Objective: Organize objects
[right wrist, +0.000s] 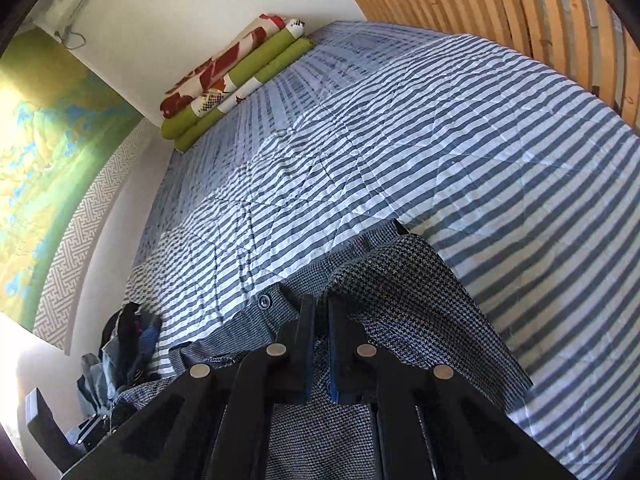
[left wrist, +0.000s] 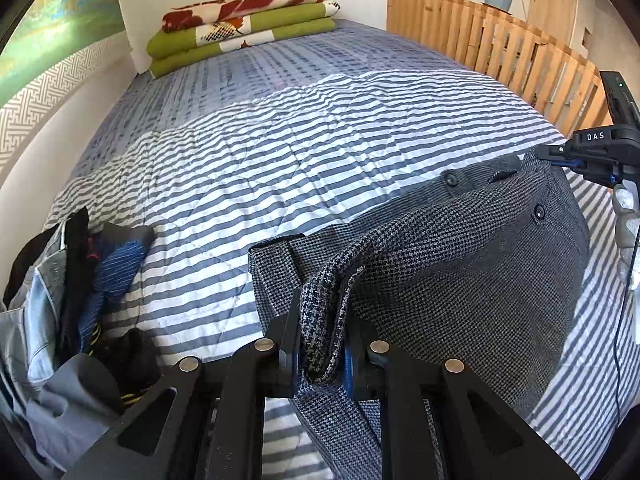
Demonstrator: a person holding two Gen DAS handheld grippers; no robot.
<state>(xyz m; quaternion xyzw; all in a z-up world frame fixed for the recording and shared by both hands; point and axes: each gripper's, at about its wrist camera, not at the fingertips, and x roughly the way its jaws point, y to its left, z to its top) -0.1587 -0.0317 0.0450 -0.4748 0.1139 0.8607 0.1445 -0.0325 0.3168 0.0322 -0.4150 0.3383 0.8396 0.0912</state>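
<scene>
Both grippers are carrying a grey tweed garment (left wrist: 460, 264) over the striped bed (left wrist: 280, 140): the left gripper (left wrist: 322, 344) is clamped on a rolled edge, the right gripper (right wrist: 320, 340) pinches the cloth at 3 o'clock. Next likely move: spread it flat, clear of the clothes pile (left wrist: 80, 280) at 8 o'clock

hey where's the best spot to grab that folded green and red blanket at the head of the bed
Grip the folded blanket by its rounded green fold edges, coming in from the foot of the bed. Those stacked folds face this way and overhang nothing; the wall blocks its far side.
</scene>
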